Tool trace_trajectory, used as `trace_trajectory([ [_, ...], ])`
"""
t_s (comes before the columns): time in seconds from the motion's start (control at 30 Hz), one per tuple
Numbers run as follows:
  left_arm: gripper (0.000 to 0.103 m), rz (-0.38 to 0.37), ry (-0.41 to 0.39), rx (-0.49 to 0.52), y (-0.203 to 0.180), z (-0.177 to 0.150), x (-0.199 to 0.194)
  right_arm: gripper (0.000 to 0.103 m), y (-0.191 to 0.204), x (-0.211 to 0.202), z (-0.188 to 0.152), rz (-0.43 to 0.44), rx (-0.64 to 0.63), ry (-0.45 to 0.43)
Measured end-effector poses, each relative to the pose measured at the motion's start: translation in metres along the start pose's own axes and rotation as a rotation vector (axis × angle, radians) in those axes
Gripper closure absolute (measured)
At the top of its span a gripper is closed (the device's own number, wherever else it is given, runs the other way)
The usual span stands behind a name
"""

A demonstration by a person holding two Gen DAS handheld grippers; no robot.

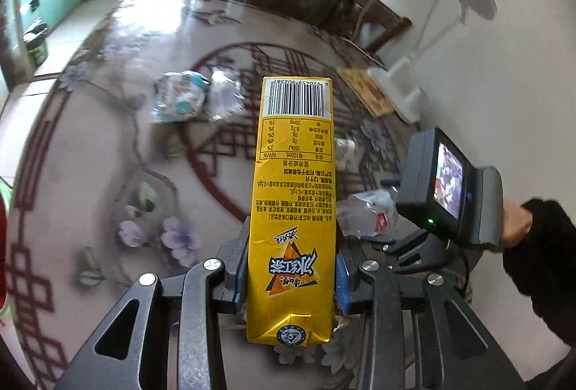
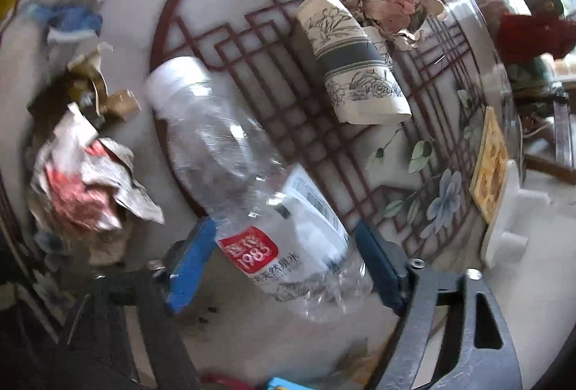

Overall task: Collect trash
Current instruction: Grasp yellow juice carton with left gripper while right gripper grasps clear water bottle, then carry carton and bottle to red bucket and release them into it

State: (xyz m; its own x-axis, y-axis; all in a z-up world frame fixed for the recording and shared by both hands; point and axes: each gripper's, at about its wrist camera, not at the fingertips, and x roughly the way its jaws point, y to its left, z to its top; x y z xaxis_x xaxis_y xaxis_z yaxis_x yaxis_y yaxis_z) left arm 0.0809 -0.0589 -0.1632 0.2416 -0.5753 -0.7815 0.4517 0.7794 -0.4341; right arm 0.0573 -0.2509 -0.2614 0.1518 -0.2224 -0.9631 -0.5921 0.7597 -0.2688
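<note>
Left gripper (image 1: 291, 276) has its jaws clenched on the yellow iced-tea carton (image 1: 293, 210), lifted off the tabletop (image 1: 90, 156) for binning. Right gripper (image 2: 284, 267) straddles the clear water bottle (image 2: 252, 181) w/ jaws released, lined up to grab.

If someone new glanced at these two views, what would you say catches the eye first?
The bright yellow drink carton dominates the left wrist view, clamped upright between the left gripper. In the right view, a crushed clear bottle with a red label lies between the right gripper, on a patterned table strewn with crumpled paper.
</note>
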Motion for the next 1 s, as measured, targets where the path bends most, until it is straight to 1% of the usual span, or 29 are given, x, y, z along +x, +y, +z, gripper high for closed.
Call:
trace_trajectory([
  [0.1, 0.069, 0.017, -0.021, -0.030, 0.009, 0.002, -0.007, 0.030, -0.002, -0.007, 0.003, -0.006, 0.077, -0.041],
  [0.17, 0.069, 0.031, -0.033, -0.051, 0.016, 0.003, -0.013, 0.037, 0.001, -0.016, 0.003, 0.007, 0.111, -0.074],
  [0.23, 0.069, 0.056, -0.045, -0.059, 0.018, 0.001, -0.018, 0.038, 0.002, -0.029, 0.002, 0.012, 0.156, -0.111],
  [0.4, 0.068, 0.166, -0.081, -0.059, 0.024, 0.000, -0.034, 0.039, 0.004, -0.070, 0.004, 0.024, 0.270, -0.212],
  [0.47, 0.068, 0.231, -0.091, -0.044, 0.027, -0.001, -0.042, 0.039, 0.007, -0.089, 0.006, 0.035, 0.331, -0.261],
  [0.53, 0.068, 0.268, -0.101, -0.043, 0.033, -0.003, -0.049, 0.039, 0.004, -0.107, 0.012, 0.059, 0.408, -0.320],
  [0.67, 0.068, 0.307, -0.127, -0.047, 0.051, -0.011, -0.066, 0.039, 0.001, -0.134, 0.018, 0.089, 0.588, -0.441],
  [0.73, 0.068, 0.322, -0.131, -0.055, 0.062, -0.015, -0.073, 0.039, 0.004, -0.142, 0.024, 0.118, 0.645, -0.485],
  [0.87, 0.068, 0.342, -0.146, -0.092, 0.086, -0.022, -0.090, 0.039, 0.019, -0.156, 0.042, 0.168, 0.692, -0.535],
  [1.0, 0.068, 0.356, -0.159, -0.120, 0.106, -0.026, -0.105, 0.040, 0.037, -0.164, 0.061, 0.223, 0.701, -0.545],
])
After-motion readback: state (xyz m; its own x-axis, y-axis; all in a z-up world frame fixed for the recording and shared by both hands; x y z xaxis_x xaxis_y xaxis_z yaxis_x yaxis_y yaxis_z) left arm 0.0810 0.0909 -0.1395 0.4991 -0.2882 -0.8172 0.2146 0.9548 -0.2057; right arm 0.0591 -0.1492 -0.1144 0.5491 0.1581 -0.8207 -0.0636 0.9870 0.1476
